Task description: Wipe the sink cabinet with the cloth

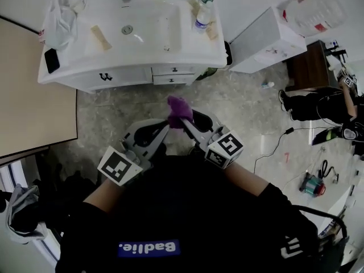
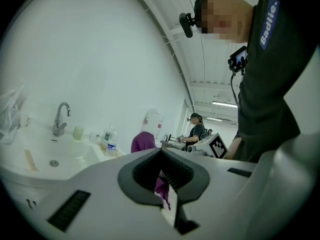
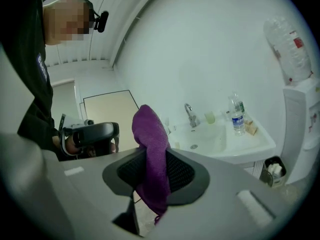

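Note:
The purple cloth (image 1: 179, 108) is bunched up between my two grippers, in front of my chest and above the floor. My right gripper (image 1: 185, 121) is shut on the cloth (image 3: 150, 134), which sticks up past the jaws and hangs below them. My left gripper (image 1: 168, 125) meets it from the left, shut with a strip of cloth (image 2: 163, 185) showing between its pads. The white sink cabinet (image 1: 136, 74), with basin, tap and drawers, stands about a step ahead of both grippers. It also shows in the gripper views (image 2: 30, 184) (image 3: 235, 151).
On the countertop lie a black phone (image 1: 52, 60), a white plastic bag (image 1: 60, 21) and water bottles (image 1: 202, 17). A white water dispenser (image 1: 264, 41) stands right of the cabinet and a beige panel (image 1: 28, 90) to its left. A person (image 1: 327, 104) sits at the right, and a cable (image 1: 273, 147) crosses the floor.

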`<act>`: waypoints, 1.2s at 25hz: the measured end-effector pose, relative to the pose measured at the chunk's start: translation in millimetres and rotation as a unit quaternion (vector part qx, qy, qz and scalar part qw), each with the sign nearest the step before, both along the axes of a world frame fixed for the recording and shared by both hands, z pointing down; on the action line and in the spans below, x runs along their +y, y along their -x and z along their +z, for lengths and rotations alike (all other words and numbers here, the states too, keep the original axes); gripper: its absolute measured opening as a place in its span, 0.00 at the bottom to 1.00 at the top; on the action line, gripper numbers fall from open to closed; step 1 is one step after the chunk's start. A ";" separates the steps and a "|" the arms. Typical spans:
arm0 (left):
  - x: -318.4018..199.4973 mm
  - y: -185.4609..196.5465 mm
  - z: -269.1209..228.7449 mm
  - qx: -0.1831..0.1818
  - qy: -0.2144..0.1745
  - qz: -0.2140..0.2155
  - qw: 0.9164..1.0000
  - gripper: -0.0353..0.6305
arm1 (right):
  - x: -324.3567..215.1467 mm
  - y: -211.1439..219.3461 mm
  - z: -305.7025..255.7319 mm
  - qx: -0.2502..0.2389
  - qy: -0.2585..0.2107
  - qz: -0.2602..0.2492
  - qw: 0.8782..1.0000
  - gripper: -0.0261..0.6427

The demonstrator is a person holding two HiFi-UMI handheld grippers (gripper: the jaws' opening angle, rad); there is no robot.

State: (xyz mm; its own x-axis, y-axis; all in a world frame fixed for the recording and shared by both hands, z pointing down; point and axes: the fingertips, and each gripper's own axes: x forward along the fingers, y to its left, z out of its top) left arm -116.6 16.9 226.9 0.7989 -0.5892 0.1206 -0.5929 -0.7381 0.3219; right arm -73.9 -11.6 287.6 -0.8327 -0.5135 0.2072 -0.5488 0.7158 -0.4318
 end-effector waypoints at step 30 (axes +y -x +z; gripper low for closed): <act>-86.7 18.1 233.3 0.000 0.041 -0.061 0.997 0.06 | -187.1 96.8 418.2 0.017 0.165 0.023 0.986 0.19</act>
